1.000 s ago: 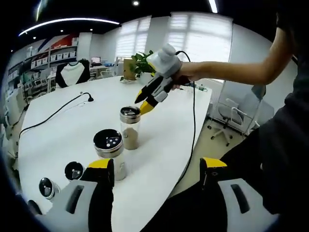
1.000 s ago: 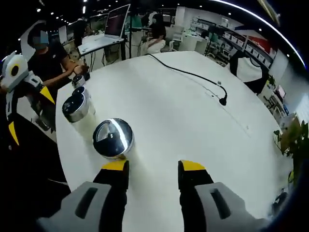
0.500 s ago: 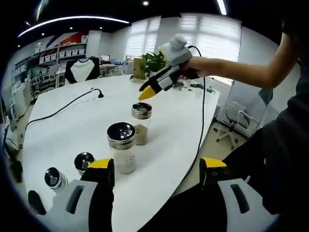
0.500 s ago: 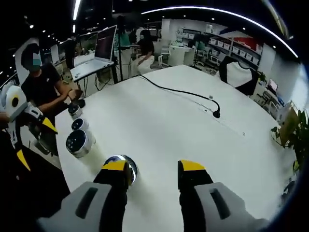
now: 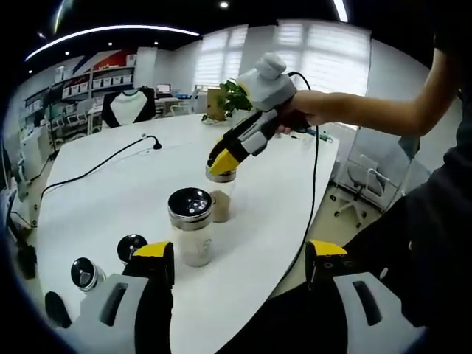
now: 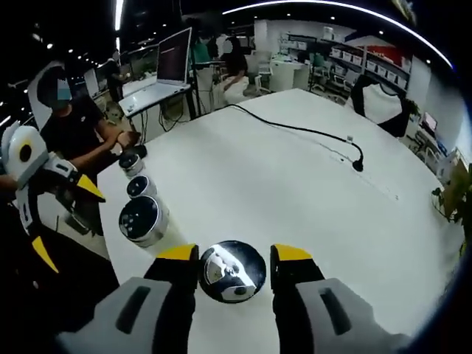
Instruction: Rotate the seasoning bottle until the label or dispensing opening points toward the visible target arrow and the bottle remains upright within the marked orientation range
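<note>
On the white surface (image 5: 110,199), two small jars (image 5: 85,273) stand leftmost, then a larger shaker (image 5: 191,236) near the left gripper (image 5: 240,258), whose jaws stand wide apart and hold nothing. Farther right, the right gripper (image 6: 234,259) straddles the upright seasoning bottle (image 6: 233,271) lid with its yellow-tipped jaws; whether they touch it I cannot tell.

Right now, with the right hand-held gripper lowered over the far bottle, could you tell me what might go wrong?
1. The right hand-held gripper straddles only the shiny metal cap of the clear glass seasoning bottle; a high grip could tip it.
2. The taller black-lidded shaker jar stands close beside it and might get bumped.
3. No target arrow is visible on the white table, so alignment is uncertain.
</note>
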`<state>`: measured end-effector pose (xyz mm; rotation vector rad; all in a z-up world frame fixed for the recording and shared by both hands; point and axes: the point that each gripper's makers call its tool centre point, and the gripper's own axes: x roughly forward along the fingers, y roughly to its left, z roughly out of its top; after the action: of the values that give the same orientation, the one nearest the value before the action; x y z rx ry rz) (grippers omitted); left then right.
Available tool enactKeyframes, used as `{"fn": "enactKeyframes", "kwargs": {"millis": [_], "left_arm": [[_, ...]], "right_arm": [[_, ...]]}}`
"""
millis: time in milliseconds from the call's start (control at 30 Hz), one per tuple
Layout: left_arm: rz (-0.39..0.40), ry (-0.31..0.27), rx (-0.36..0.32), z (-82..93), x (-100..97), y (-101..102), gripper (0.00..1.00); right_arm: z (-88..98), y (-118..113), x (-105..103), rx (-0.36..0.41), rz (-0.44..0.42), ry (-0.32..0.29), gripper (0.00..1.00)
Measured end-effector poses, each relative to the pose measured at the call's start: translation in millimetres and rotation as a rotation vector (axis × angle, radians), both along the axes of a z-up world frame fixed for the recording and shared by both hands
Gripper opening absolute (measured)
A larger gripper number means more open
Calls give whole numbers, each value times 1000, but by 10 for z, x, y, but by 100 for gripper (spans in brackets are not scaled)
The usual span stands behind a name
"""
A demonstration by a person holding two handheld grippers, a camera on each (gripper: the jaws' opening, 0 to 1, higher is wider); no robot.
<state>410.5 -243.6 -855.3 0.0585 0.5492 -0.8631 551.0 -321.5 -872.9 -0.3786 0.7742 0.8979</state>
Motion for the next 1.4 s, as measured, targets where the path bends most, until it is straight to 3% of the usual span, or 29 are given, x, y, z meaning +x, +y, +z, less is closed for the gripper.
{"fn": "enactKeyframes", "kwargs": {"millis": [167,333,500,600,1167,1267,1400], "left_arm": [[8,5,13,-21,0,24,77],[1,12,16,-45,-6,24,77],[-2,9,13,-39,10,9,77],[-2,6,11,-25,24,-1,77],[0,8,7,-19,26,-46,77],[-4,9,9,-24,11,-63,77],[-5,15,7,-42,-1,-68,77]], "right_arm": [[-48,-16,-2,-43,23,-33,37],[-68,-46,-51,-101,118,-55,37],[-81,-94,-82,-124,176,-33,36],[-100,-128,-173,-145,254,-7,36],[-112,-155,-552,-171,518,12,36],[-124,-178,-652,-189,588,-11,36],[-132,-230,-685,-190,574,7,37]]}}
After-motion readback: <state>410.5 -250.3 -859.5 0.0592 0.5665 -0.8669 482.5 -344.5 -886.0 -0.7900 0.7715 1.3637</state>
